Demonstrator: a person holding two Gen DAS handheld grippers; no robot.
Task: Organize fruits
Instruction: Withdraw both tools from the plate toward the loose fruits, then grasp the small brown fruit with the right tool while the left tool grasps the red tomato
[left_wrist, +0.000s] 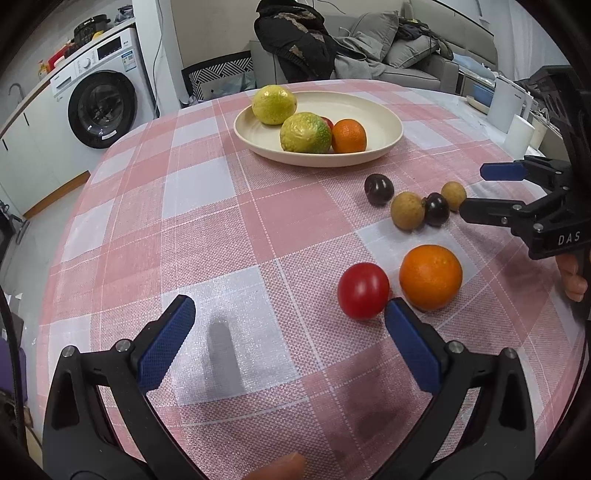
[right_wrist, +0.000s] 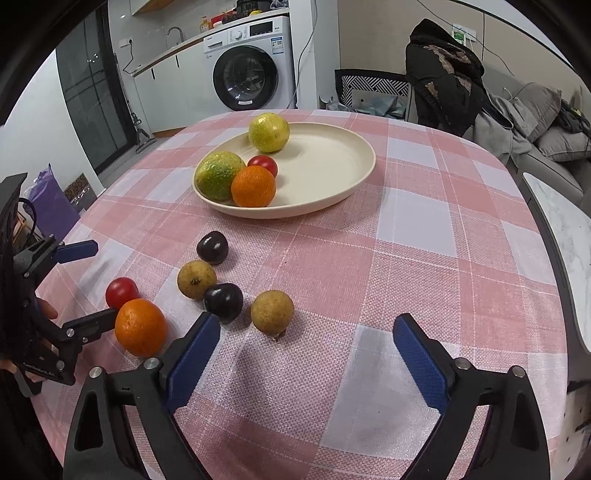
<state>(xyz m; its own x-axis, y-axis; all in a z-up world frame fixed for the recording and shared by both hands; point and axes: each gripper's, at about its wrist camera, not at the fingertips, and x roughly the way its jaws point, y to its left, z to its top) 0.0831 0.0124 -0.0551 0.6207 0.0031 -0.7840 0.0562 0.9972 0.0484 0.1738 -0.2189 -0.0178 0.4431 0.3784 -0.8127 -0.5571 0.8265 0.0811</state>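
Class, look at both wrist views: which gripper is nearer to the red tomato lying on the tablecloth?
Left. The left gripper has one fingertip right beside the red tomato. The right gripper hovers farther off, by the brown fruit.

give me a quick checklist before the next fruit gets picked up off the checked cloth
1. Left gripper open and empty: ok.
2. Right gripper open and empty: ok.
3. Small red round tomato reachable by left gripper: ok, it sits just ahead of the right-hand blue pad, outside the jaws.
4. Loose orange clear of the tomato: cannot tell, they lie very close together.
5. Brownish round fruit ahead of right gripper, free of neighbours: ok, apart from the dark purple plum.
6. Cream round plate has room: ok, its right half is bare.
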